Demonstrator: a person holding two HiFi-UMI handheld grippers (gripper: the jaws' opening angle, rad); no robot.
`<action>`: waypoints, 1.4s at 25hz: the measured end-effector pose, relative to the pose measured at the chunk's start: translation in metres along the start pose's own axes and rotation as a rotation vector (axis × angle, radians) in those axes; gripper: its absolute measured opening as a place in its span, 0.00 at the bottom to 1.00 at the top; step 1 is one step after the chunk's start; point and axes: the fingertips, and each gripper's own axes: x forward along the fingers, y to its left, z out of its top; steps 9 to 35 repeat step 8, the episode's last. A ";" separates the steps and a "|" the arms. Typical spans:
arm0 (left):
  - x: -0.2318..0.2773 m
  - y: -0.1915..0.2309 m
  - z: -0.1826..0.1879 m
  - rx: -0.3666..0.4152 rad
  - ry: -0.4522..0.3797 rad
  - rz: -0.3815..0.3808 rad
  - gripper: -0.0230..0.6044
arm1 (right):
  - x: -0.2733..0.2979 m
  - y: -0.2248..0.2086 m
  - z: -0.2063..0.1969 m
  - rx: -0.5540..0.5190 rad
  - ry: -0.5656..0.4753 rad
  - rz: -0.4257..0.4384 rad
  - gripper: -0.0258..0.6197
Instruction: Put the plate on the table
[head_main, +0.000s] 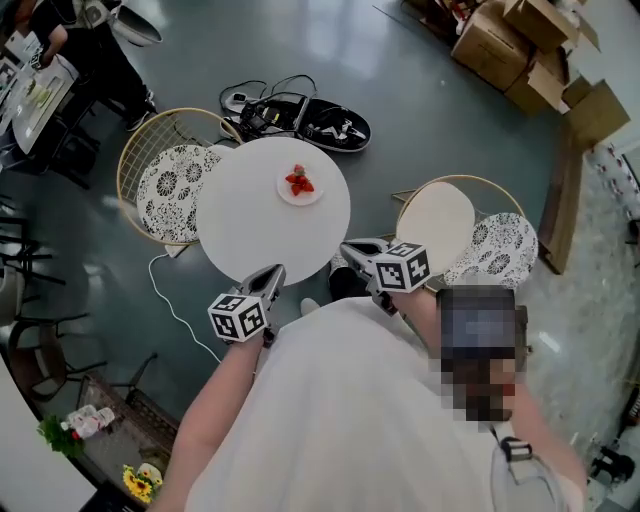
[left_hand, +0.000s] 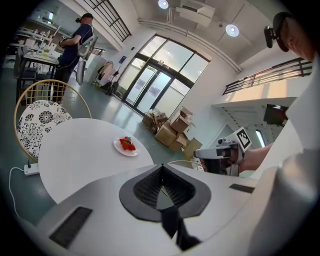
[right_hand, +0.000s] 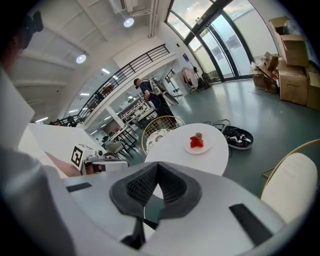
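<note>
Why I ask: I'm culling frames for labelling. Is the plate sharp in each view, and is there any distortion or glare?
Head view: plate small but sharp on the table, mild sheen on the floor, one mosaic patch. Left gripper view: strong fisheye bending, black corners, plate crisp. Right gripper view: same fisheye and dark corners, plate crisp, windows bright.

white plate (head_main: 284, 189) (white table (head_main: 250, 225) too)

Grey-green floor (head_main: 430, 120), cardboard boxes (head_main: 520, 45), wire-backed chairs (head_main: 170, 185).

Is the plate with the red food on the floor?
No, the plate sits on top of the round white table.
</note>
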 end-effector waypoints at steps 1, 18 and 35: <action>0.001 0.001 0.000 -0.002 0.003 -0.001 0.05 | 0.000 0.000 0.000 -0.003 0.003 0.001 0.04; 0.011 -0.008 -0.005 0.001 0.020 -0.023 0.05 | -0.007 -0.003 0.001 -0.017 0.011 0.002 0.04; 0.011 -0.008 -0.005 0.001 0.020 -0.023 0.05 | -0.007 -0.003 0.001 -0.017 0.011 0.002 0.04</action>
